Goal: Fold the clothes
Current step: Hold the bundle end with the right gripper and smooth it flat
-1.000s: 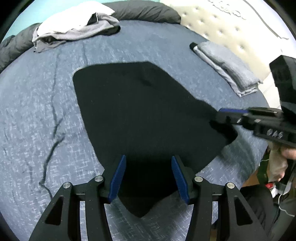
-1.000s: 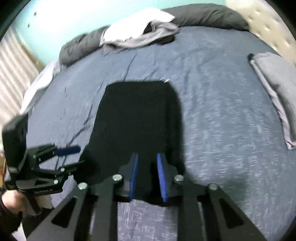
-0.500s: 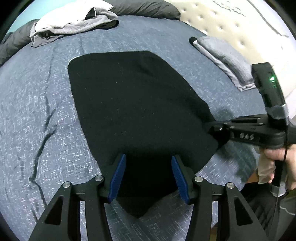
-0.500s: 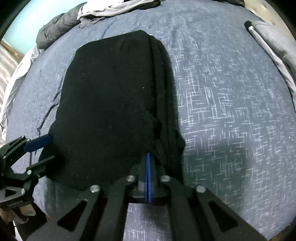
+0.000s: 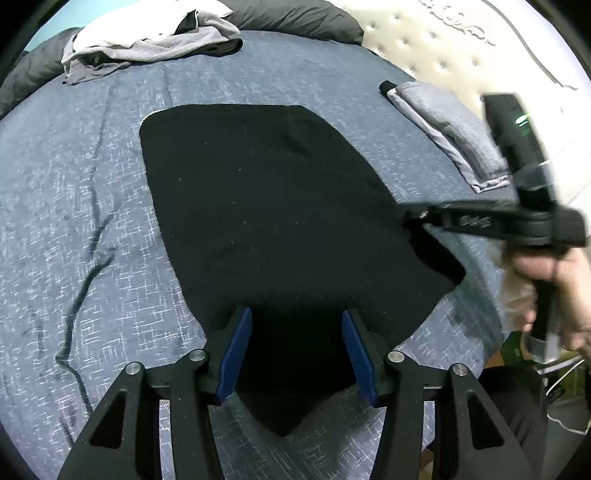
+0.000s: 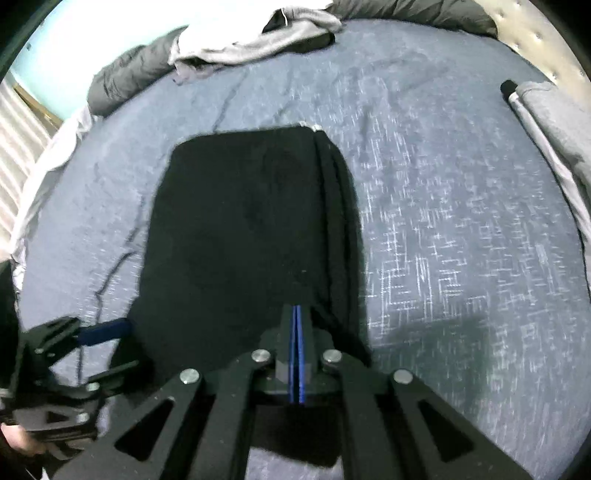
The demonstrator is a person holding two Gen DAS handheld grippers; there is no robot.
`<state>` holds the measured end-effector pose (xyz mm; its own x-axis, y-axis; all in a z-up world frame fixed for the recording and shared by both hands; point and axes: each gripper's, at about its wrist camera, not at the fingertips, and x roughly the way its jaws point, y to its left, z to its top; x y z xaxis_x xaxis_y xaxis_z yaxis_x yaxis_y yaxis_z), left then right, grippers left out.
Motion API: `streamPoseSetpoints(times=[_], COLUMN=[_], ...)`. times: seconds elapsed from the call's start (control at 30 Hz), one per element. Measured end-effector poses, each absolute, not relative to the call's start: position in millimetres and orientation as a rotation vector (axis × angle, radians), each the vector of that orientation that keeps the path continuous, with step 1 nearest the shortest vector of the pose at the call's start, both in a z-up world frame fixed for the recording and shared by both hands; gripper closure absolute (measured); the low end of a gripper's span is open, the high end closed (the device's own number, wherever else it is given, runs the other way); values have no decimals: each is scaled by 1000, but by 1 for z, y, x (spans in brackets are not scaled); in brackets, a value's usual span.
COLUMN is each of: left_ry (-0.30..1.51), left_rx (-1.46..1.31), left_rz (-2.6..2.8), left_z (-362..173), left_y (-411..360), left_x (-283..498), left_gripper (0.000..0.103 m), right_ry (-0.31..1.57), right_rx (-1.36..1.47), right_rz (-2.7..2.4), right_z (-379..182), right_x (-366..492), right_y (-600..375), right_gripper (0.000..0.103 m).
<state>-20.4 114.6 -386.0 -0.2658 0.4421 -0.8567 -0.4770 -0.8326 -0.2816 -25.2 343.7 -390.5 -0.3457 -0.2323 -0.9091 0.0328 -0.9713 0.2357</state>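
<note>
Black garment [image 5: 280, 221] lies flat mid-bed on blue-grey sheet [image 5: 74, 236]. Right gripper [image 6: 297, 317]: blue pads pressed together, pinching the garment's near right edge. Left gripper [image 5: 295, 332]: pads parted about halfway, straddling the near left corner, not pressing. Beyond: folded grey clothes [image 5: 450, 129] right by headboard [image 5: 443, 44]; loose pile [image 5: 147, 40] at far edge

One black garment [image 5: 273, 221] lies spread mid-bed; one folded grey garment [image 5: 450, 133] sits at the right edge; one heap of loose grey and white clothes [image 5: 147, 44] lies at the far side. Two grippers: the left [image 5: 295, 350] and the right [image 6: 297, 325]. One bed [image 5: 74, 221], one dark duvet [image 5: 295, 16] at its far edge, one tufted headboard [image 5: 443, 48]
</note>
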Motion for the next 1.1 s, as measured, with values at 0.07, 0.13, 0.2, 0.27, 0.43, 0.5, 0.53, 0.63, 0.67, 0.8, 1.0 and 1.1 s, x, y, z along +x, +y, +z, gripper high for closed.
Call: streamPoseSetpoints(times=[0.07, 0.13, 0.2, 0.27, 0.43, 0.5, 0.53, 0.63, 0.67, 0.8, 1.0, 1.1], left_ry=[34, 5, -47, -96, -175, -187, -198, -232, -240, -240, -234, -234], left_rx=[-1423, -1429, -1422, -1405, -1417, -1428, -1442, -1471, -1476, -1507, -1520, -1525], left_rz=[2119, 2111, 2115, 2134, 2178, 2195, 2197, 2203, 2208, 2204, 2196, 2199], left_z=[-386, -384, -378, -370, -367, -371, -375, -386, -390, -407, -422, -424], left_y=[114, 112, 106, 99, 88, 84, 83, 80, 79, 79, 82, 81], left_x=[-21, -23, -30, -41, -74, -89, -97, -117, -122, -137, -140, -140], left_gripper=[49, 49, 49, 48, 48, 48, 48, 48, 48, 48, 48, 48], right_ry=[-281, -289, -272, -325, -354, -330, -314, -295, -289, -242, -172, -177], right_rx=[1726, 1732, 1723, 1679, 1570, 1563, 1565, 1569, 1569, 1569, 1679, 1689], right_rz=[-2420, -2410, -2407, -2411, -2427, -2421, -2416, -2400, -2394, -2364, -2308, -2287], right_z=[-404, -408, -403, -391, -367, -364, -364, -368, -369, -379, -413, -424], right_x=[-26, -25, -25, -27, -53, -69, -79, -104, -111, -145, -176, -177], right_y=[347, 348, 347, 353, 359, 355, 353, 349, 348, 337, 331, 333], right_gripper=[103, 103, 103, 103, 103, 103, 103, 103, 103, 103, 103, 103])
